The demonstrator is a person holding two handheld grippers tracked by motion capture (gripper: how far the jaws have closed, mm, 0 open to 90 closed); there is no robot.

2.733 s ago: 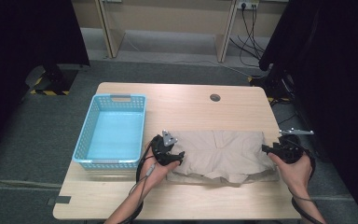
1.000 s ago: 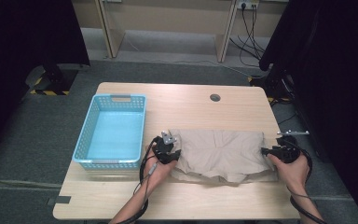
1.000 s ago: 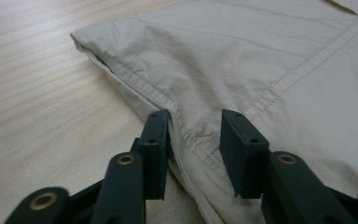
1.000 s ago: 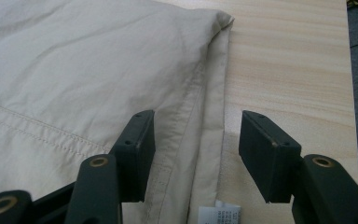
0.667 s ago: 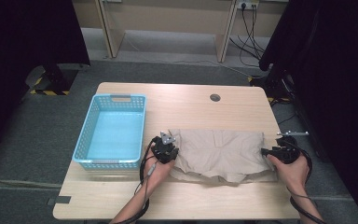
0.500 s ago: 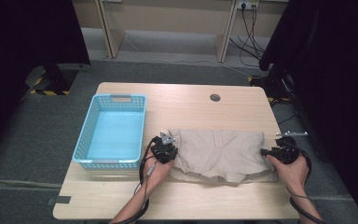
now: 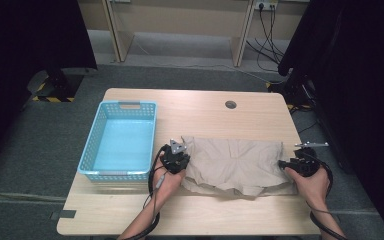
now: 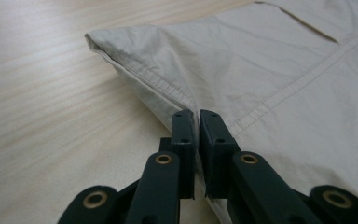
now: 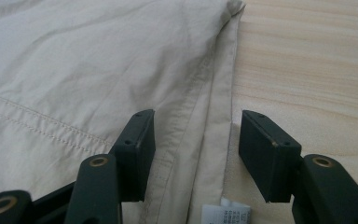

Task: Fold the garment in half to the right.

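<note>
Closing over the last moments, the left gripper (image 8: 199, 122) now pinches the hemmed left edge of the flat beige cotton garment (image 7: 235, 162) on the pale wooden table (image 7: 200, 107). Its right edge sits between the right gripper's (image 9: 193, 140) parted jaws (a white label peeks out). Just left stands a light-blue plastic basket (image 7: 120, 172).

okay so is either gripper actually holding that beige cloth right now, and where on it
The left gripper, whose jaws have just been closing, pinches the beige cloth at its left seamed edge. The right gripper stands open astride the right edge.
</note>
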